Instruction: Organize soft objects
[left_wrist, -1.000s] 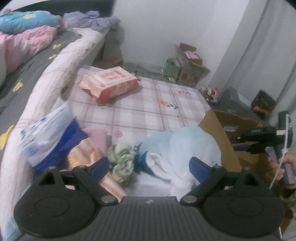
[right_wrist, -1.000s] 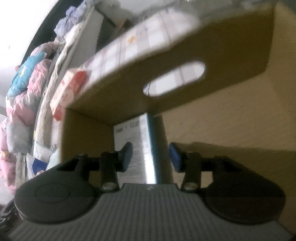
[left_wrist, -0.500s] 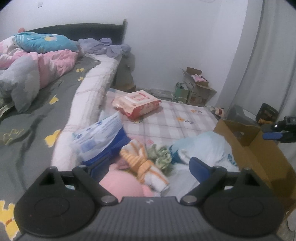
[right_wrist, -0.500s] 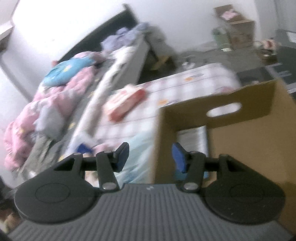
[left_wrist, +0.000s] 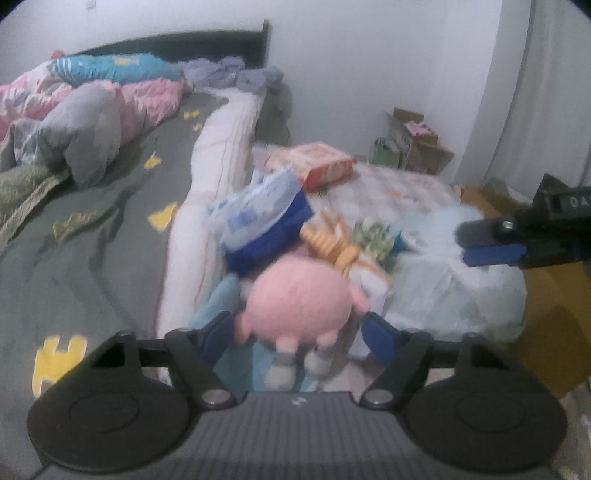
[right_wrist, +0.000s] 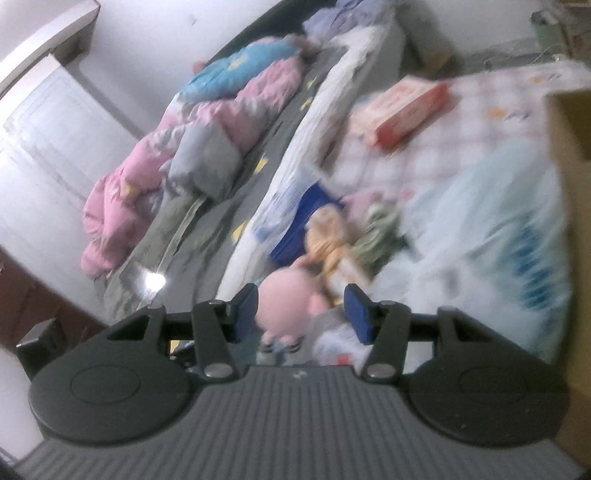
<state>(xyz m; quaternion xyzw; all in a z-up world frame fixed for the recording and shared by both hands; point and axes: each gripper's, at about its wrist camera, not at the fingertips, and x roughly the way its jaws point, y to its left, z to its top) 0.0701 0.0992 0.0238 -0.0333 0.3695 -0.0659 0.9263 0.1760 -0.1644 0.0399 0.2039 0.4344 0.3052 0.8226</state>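
The left gripper (left_wrist: 297, 332) frames a pink plush toy (left_wrist: 299, 301) at the near end of the soft pile beside the bed (left_wrist: 92, 229), its jaws just closing in (contact unclear through blur). The right gripper (right_wrist: 301, 312) hangs spread and empty, cardboard box (right_wrist: 570, 155) alongside.

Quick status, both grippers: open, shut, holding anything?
Left gripper: fingers closing around the pink plush toy, contact unclear.
Right gripper: open, nothing held.
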